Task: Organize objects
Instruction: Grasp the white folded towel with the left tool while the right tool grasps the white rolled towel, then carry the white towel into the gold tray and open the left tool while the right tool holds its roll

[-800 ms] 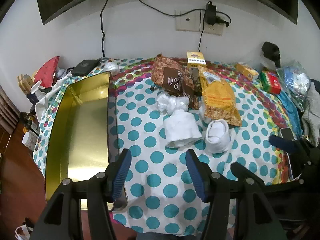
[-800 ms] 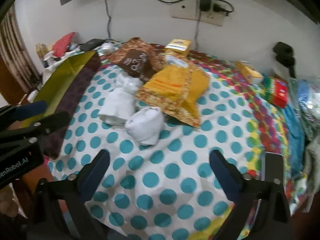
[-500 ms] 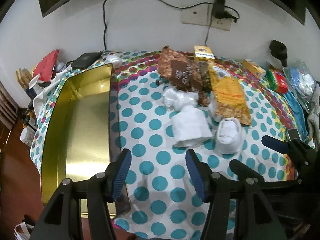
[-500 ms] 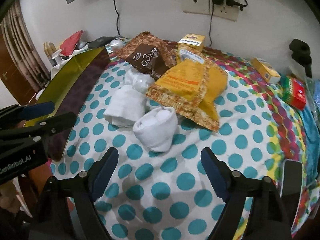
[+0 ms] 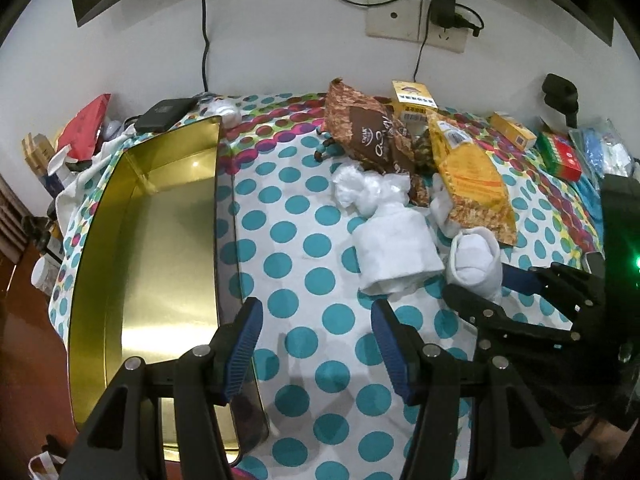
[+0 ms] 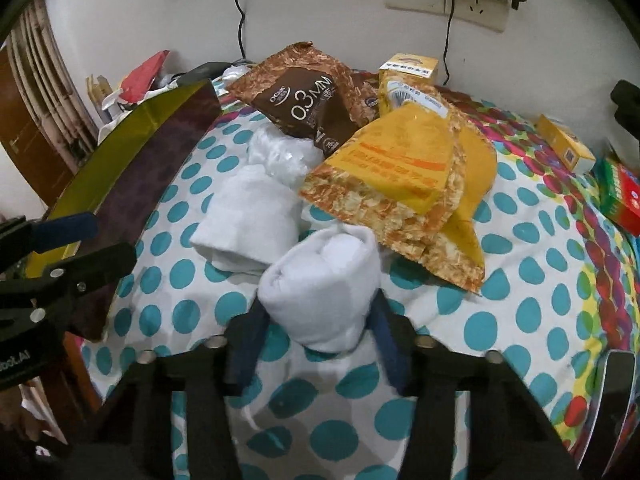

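Dotted bedcloth (image 6: 532, 312) now bears the right gripper (image 6: 318, 336), jaws just closed around the sock roll (image 6: 320, 276) at 6 o'clock, ready for lifting toward the tin (image 5: 140, 240); left gripper (image 5: 316, 344) gapes empty.

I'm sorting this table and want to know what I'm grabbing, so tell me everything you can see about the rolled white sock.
The rolled white sock is a soft knit bundle, its cuff folded over the roll into a plump cylinder. It lies on the dotted tablecloth, its far end against the yellow snack bag, a folded white cloth just beside it. The right gripper has just been closing and its blue pads press both sides.
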Demonstrator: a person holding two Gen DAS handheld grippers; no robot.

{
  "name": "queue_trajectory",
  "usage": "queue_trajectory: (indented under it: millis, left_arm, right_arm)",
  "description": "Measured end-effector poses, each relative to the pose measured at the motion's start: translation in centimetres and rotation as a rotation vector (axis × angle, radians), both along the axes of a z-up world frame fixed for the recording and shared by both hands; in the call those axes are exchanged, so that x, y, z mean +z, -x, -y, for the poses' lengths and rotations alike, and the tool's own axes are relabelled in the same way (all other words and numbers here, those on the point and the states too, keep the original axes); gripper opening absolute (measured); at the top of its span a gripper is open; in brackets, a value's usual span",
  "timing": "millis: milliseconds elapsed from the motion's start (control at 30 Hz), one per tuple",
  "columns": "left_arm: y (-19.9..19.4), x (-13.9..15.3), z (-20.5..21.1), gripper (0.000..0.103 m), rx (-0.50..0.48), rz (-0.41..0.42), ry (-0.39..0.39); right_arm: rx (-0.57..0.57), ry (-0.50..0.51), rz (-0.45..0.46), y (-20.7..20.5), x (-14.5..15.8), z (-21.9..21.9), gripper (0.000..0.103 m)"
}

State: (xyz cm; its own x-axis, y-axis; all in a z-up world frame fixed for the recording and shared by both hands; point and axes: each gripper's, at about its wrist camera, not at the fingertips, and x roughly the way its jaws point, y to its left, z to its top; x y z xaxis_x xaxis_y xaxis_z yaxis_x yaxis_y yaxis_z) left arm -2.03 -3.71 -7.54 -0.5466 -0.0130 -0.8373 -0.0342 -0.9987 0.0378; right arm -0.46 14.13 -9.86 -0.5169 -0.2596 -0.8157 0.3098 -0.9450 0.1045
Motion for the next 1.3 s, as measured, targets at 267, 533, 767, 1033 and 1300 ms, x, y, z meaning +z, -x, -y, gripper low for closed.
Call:
queue_trajectory:
  millis: [267,533,767,1033,1300]
  left_arm:
    - [0.3,-0.6,-0.7,0.058,-0.042,-0.012,-0.094]
    - [1.5,-1.7,-2.8,0.058,-0.101,0.063,-0.191]
    - [3.1,-2.1,-3.9,0.058,-0.077,0.059,-0.184]
    - [5.3,-3.5,-3.7,0.058,-0.028,0.076,-0.187]
    - [6.3,-4.3,-4.2,0.058,0.014,0.08,-0.164]
  right_arm:
    - [-0.02,0.062,-0.028,-1.4,1.0,-2.2,0.043]
    - [-0.061,0.122,-0.036,-3.5,1.9,-5.1,0.043]
    - [-0.081,0.176,-0.028,-4.6,1.7,-6.5,0.043]
    - [-0.079,0.224,-0.022,-4.9,1.4,-7.0,0.043]
    - [-0.084,0.232,-0.012,-4.7,0.9,-7.3,0.043]
